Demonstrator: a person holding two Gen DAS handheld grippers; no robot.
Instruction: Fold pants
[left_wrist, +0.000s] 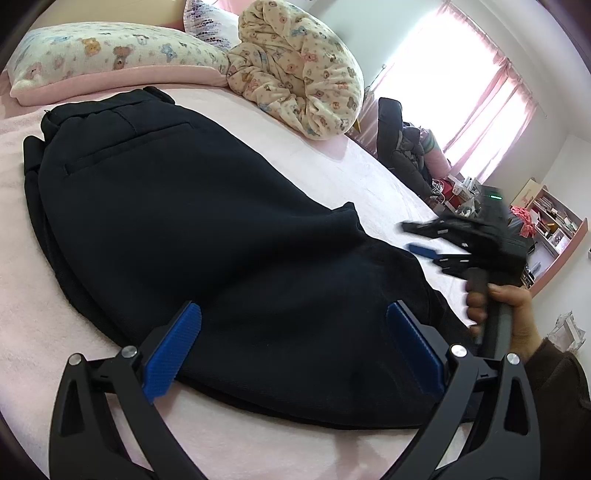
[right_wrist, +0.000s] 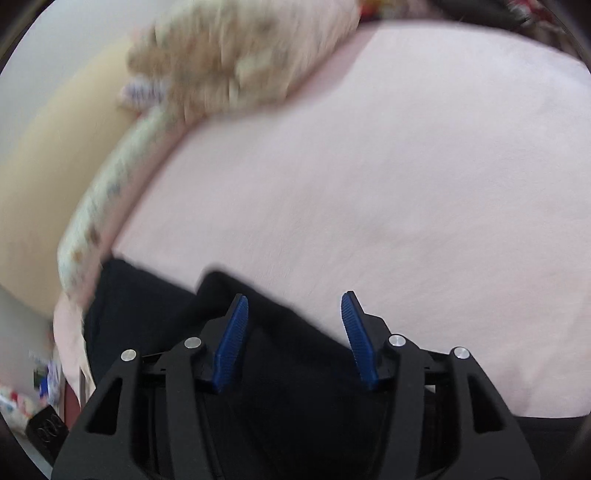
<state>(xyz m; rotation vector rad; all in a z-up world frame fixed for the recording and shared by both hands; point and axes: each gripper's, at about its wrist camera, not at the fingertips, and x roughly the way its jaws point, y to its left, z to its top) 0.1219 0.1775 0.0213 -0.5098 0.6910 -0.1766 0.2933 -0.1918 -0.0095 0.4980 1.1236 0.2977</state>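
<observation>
The pants (left_wrist: 192, 221) lie on the pink bedsheet (left_wrist: 351, 162), already doubled into a broad dark slab with the waistband and a back pocket at the far end from the left gripper (left_wrist: 291, 343). Judgement: one fold appears complete, and the step in hand is the setting-up of a further fold, with both tools over the near end of the garment and neither gripping it. The left gripper stands with its jaws wide apart, the blue pads (left_wrist: 173, 354) straddling the near edge of the cloth, which runs between and ahead of them; whether the pads touch the cloth cannot be told. The right gripper (right_wrist: 293, 332), held by a hand (left_wrist: 506, 314) to the right of the left tool, has its jaws partly apart with nothing pinched; dark cloth lies directly beneath and between its fingers (right_wrist: 231, 347), and bare sheet stretches beyond its tips. Its view is blurred, so contact cannot be confirmed. A patterned pillow (left_wrist: 110, 55) and a bundled quilt (left_wrist: 295, 74) sit well beyond the waistband, clear of the work. Judgement: the next move calls for each tool to close on the near edge, taking all layers together, then carry that edge forward toward the waistband; a grip on the top layer alone would risk the stack sliding apart.
</observation>
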